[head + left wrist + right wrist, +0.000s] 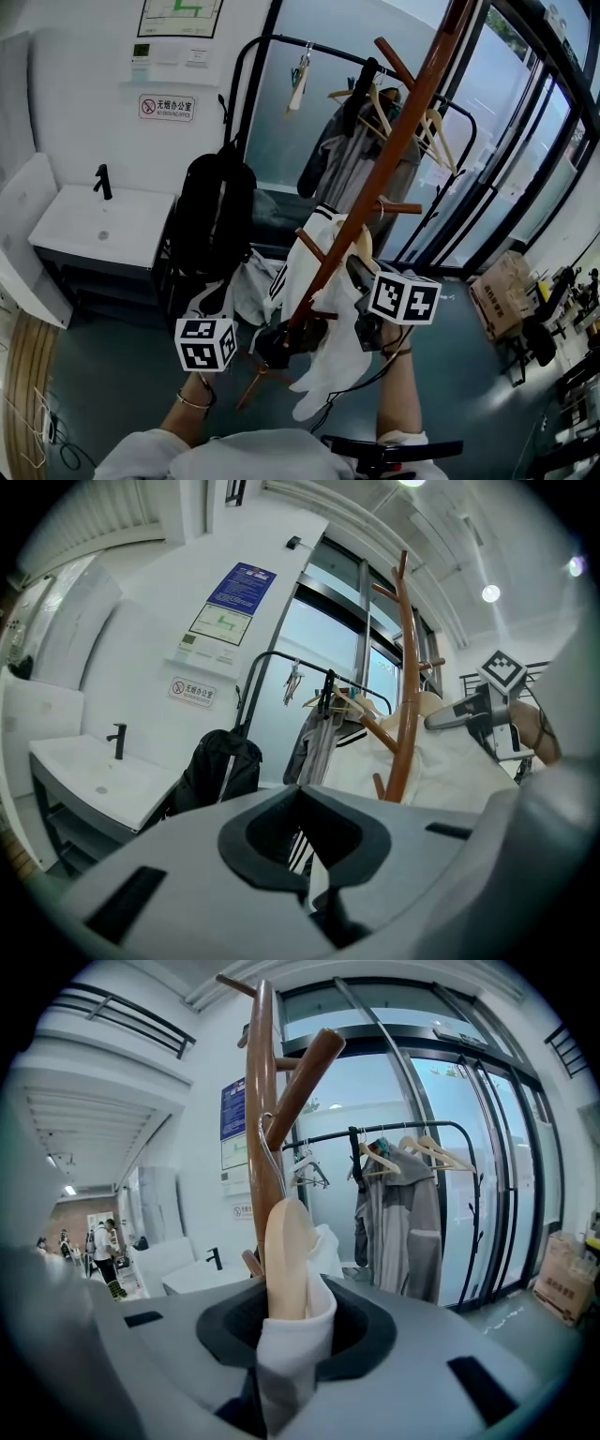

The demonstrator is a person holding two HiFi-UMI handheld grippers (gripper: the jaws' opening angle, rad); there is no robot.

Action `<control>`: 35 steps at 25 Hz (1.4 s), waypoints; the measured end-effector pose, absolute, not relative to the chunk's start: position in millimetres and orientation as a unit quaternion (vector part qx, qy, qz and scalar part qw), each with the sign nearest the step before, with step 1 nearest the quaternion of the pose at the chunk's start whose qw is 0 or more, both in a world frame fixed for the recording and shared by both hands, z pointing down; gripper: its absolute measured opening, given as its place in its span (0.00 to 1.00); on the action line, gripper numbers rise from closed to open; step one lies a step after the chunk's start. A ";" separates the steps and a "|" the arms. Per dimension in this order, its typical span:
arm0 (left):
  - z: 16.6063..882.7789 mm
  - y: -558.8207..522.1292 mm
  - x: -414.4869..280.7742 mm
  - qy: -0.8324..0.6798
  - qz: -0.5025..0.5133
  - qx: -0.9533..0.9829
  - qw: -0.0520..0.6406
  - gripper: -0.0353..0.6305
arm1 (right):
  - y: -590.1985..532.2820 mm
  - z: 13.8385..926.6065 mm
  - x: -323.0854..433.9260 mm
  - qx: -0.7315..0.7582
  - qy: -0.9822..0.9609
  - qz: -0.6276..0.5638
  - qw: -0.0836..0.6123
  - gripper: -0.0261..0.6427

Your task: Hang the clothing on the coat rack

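Right gripper view: right tongs spread; hanger end and white garment stand between them, apparently ungripped, long axis upright toward 12 o'clock. Coat rack trunk is just behind, with peg at 12–1 o'clock. Hook is seen at peg root; seating unconfirmed. Left tongs judged pinched on garment lower down. Right hand is nearer the hanger.
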State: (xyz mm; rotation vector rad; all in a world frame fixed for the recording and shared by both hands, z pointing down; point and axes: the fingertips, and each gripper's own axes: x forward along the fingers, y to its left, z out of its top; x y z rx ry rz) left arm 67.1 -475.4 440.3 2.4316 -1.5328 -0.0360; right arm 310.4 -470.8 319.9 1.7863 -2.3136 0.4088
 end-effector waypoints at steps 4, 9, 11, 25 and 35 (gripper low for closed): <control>440.1 -471.5 74.0 -0.518 -0.010 0.845 0.133 0.07 | -463.4 318.2 309.0 0.600 -0.784 0.122 0.101 0.24; 442.4 -465.0 80.6 -0.507 -0.007 0.851 0.135 0.07 | -454.2 313.0 310.3 0.601 -0.785 0.113 0.101 0.27; 443.4 -462.5 81.0 -0.504 -0.004 0.853 0.137 0.07 | -450.2 309.8 309.8 0.602 -0.784 0.109 0.101 0.29; 446.5 -446.9 73.3 -0.481 0.005 0.866 0.137 0.07 | -424.5 309.0 303.3 0.633 -0.763 0.100 0.085 0.36; 440.9 -444.9 86.0 -0.442 0.009 0.887 0.134 0.07 | -403.0 323.3 314.9 0.673 -0.727 0.119 0.064 0.36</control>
